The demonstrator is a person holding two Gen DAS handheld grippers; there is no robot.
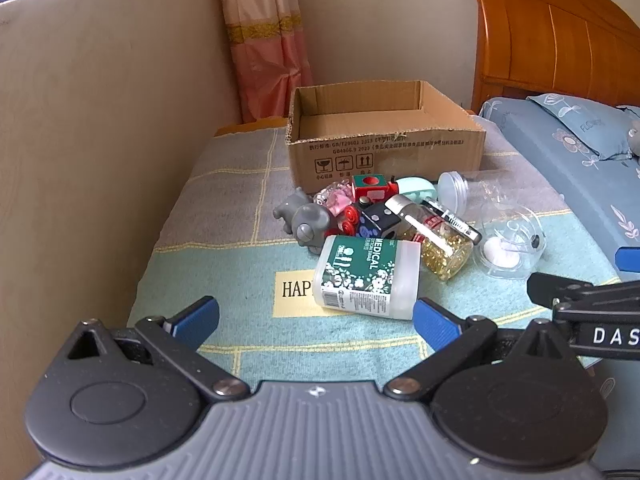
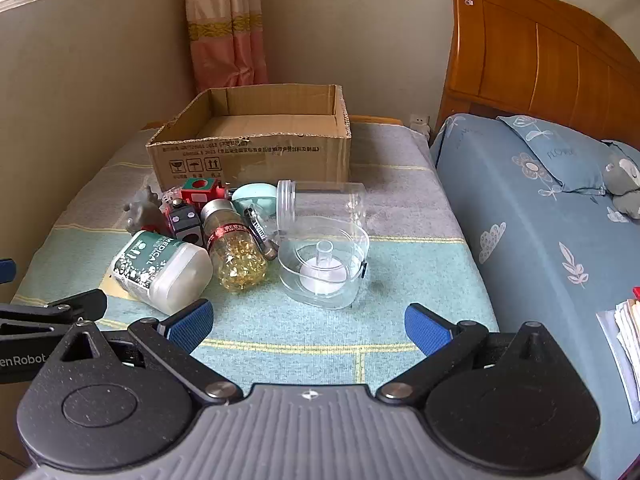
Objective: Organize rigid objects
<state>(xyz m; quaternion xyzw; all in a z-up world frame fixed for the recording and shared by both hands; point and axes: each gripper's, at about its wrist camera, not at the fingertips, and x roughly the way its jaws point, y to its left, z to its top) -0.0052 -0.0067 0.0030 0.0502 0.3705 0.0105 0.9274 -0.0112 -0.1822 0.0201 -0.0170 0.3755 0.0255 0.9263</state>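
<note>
A pile of small rigid objects lies on a checked blanket in front of an empty cardboard box [image 1: 384,136] [image 2: 256,140]. Nearest is a white cotton-swab box with a green label [image 1: 368,278] [image 2: 160,266]. Beside it lie a bottle of yellow capsules [image 1: 434,240] [image 2: 234,250], a clear round container [image 1: 510,246] [image 2: 322,266], a clear jar [image 2: 320,206], a grey toy [image 1: 304,220] and a red toy block [image 1: 370,188]. My left gripper [image 1: 316,322] is open just short of the swab box. My right gripper [image 2: 308,322] is open, just short of the clear container.
A beige wall [image 1: 100,140] runs along the left of the blanket. A bed with a blue flowered cover [image 2: 540,220] and a wooden headboard [image 2: 540,48] borders the right. A pink curtain [image 1: 264,40] hangs behind the box. Papers [image 2: 626,340] lie on the bed.
</note>
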